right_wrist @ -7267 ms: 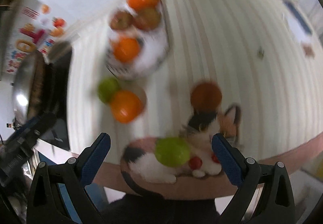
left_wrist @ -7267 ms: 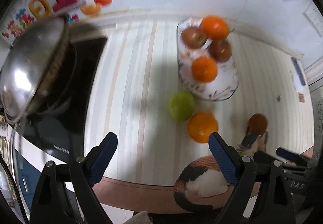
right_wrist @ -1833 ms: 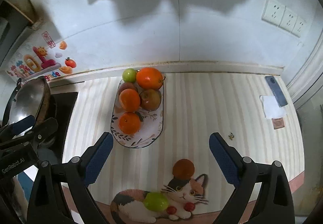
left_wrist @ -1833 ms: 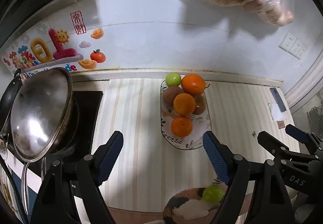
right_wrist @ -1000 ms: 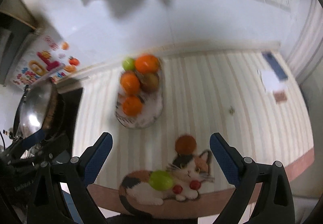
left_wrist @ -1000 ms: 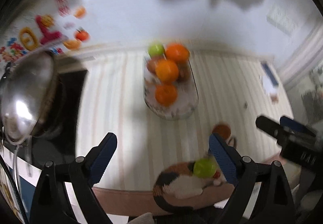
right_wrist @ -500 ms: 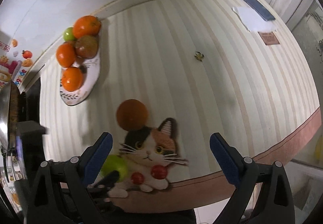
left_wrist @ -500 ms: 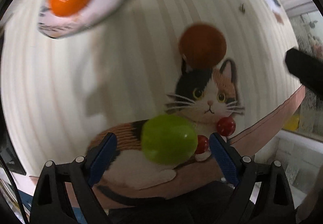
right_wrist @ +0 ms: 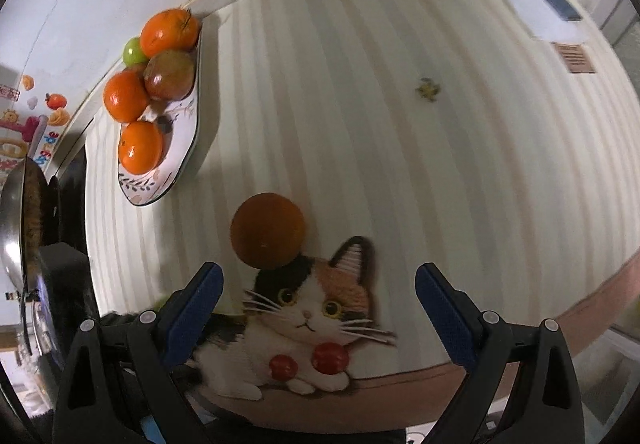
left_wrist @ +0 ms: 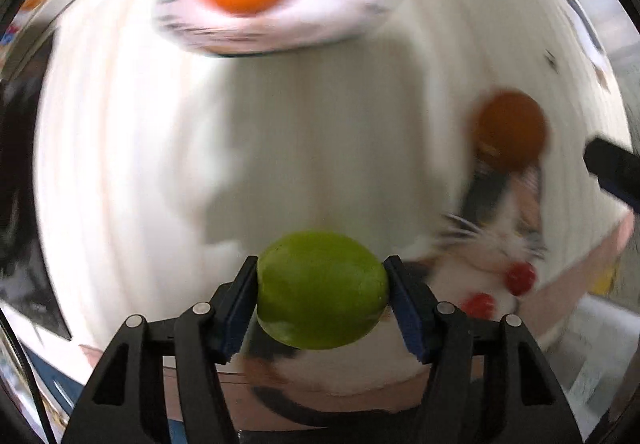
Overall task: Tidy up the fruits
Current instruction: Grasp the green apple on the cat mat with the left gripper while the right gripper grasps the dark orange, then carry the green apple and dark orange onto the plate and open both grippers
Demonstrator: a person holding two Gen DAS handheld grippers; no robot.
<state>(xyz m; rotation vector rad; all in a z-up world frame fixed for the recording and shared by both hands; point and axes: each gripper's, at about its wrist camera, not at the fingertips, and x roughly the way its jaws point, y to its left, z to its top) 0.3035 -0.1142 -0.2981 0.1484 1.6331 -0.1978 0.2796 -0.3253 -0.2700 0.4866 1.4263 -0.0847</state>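
— Stock check: what's already on the plate (right_wrist: 182, 160)?

— Five pieces that I can count in the right wrist view: three oranges (right_wrist: 141, 152), one reddish-brown fruit (right_wrist: 170, 75), one small green fruit (right_wrist: 132, 51) at the far end. All sit together on the patterned plate by the wall.

— And off the plate?

— Two items. The green fruit (left_wrist: 322, 290) lies between the pads of my left hand-held gripper (left_wrist: 320, 298), whose jaws are closing; the pads look pressed to both its sides, over the cat mat (right_wrist: 316, 324). The brown fruit (right_wrist: 268, 230) rests on the counter (right_wrist: 440, 164) at the mat's far edge, untouched.

— Right hand-held gripper (right_wrist: 316, 308)?

— Spread wide, nothing between its jaws, poised above the cat's face just short of the brown fruit.

— Balance outstanding?

— By my reckoning, two transfers to the plate — most of the job is done.
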